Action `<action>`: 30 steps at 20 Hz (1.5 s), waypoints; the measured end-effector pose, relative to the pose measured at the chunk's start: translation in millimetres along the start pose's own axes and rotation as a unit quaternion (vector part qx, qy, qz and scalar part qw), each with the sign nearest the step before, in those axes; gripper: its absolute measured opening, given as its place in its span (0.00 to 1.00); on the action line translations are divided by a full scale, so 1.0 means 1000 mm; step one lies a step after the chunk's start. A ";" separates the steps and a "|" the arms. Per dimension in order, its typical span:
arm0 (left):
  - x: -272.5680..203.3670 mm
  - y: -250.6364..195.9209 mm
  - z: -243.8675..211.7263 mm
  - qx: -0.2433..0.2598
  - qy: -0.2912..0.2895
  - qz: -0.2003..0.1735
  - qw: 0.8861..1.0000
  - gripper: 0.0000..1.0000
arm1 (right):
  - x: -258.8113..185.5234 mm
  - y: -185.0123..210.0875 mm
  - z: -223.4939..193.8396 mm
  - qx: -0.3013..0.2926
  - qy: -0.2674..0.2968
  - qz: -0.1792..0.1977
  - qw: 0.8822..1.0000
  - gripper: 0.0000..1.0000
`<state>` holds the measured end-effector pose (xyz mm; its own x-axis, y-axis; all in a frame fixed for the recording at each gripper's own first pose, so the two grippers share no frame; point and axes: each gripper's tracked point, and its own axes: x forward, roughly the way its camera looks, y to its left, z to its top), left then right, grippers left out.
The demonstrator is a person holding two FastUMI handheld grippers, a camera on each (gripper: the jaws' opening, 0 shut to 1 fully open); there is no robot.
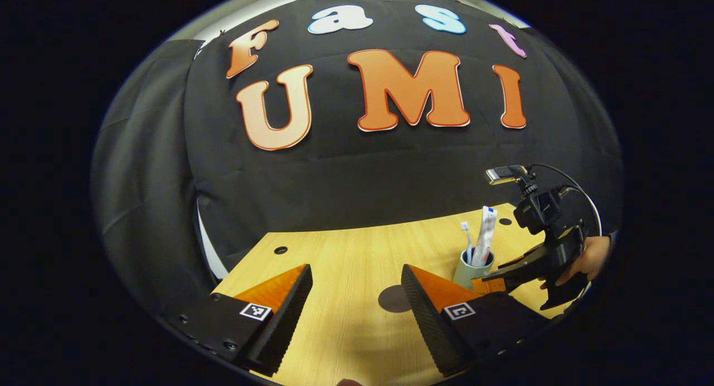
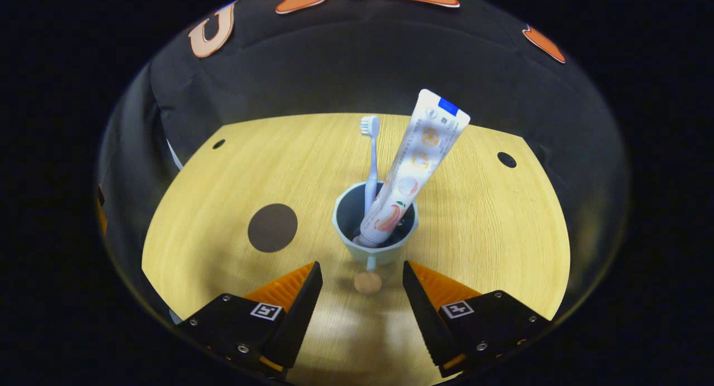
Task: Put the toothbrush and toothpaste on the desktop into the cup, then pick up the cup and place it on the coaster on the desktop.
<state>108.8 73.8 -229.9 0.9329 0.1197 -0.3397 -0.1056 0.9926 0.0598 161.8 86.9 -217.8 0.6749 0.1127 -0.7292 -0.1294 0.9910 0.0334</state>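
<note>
Nearest the lens in the right gripper view: right gripper [image 2: 362,288], fingers spread wide, grasping nothing, poised above the desktop [image 2: 491,230]. Straight ahead at twelve o'clock, just beyond the fingertips, stands the cup [image 2: 375,246], upright, its small handle with a round end pointing back at six o'clock into the gap between the fingers. Inside the cup: toothbrush [image 2: 370,163] standing near vertical, bristles at top; toothpaste [image 2: 413,168] cap-down, long axis leaning toward one o'clock, crimped end clear above the rim. Both loading steps look done. Coaster [image 2: 272,227], a dark round disc, flat on the desktop at about ten o'clock from the fingertips, well left of the cup and apart from it.

Left gripper [image 1: 357,297] likewise released, fingers wide apart and empty, coaster [image 1: 394,298] between its fingers farther on, cup [image 1: 467,269] at about two o'clock partly behind its right finger. Right gripper [image 1: 505,277] and the hand [image 1: 585,260] holding it seen close against the cup there, clearly the nearer of the two.

Coming move judged: forward at twelve to close on the cup, then carry leftward to the disc.

Tube printing shows fruit-like pictures and a blue patch; lettering perhaps present, too small to read.
</note>
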 end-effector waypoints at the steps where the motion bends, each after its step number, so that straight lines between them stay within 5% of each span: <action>1: -0.002 0.005 -0.003 -0.001 0.003 0.005 1.000 0.96 | 0.004 0.000 -0.002 0.001 0.014 -0.003 1.000 0.84; 6: -0.007 0.011 -0.017 -0.020 0.030 0.013 0.999 0.96 | 0.019 -0.001 -0.009 0.002 0.076 -0.019 0.997 0.70; 10: -0.009 0.013 -0.024 -0.020 0.041 0.016 0.999 0.96 | 0.027 -0.007 -0.017 0.027 0.107 -0.035 0.993 0.43; 11: -0.008 0.014 -0.025 -0.021 0.043 0.017 0.999 0.96 | 0.027 -0.006 -0.015 0.036 0.108 -0.035 0.993 0.29; 19: -0.010 0.023 -0.033 -0.029 0.058 0.025 0.998 0.96 | 0.029 -0.001 -0.008 0.026 0.089 -0.031 0.995 0.15; 30: -0.025 0.045 -0.041 -0.035 0.060 0.041 0.997 0.96 | 0.007 0.014 0.016 -0.021 0.055 0.010 0.998 0.14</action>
<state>66.9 116.0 -257.7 0.8732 0.1971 -0.4457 -0.2065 0.9780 0.0280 176.9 103.1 -211.4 0.5880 0.1206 -0.7998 -0.1735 0.9846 0.0209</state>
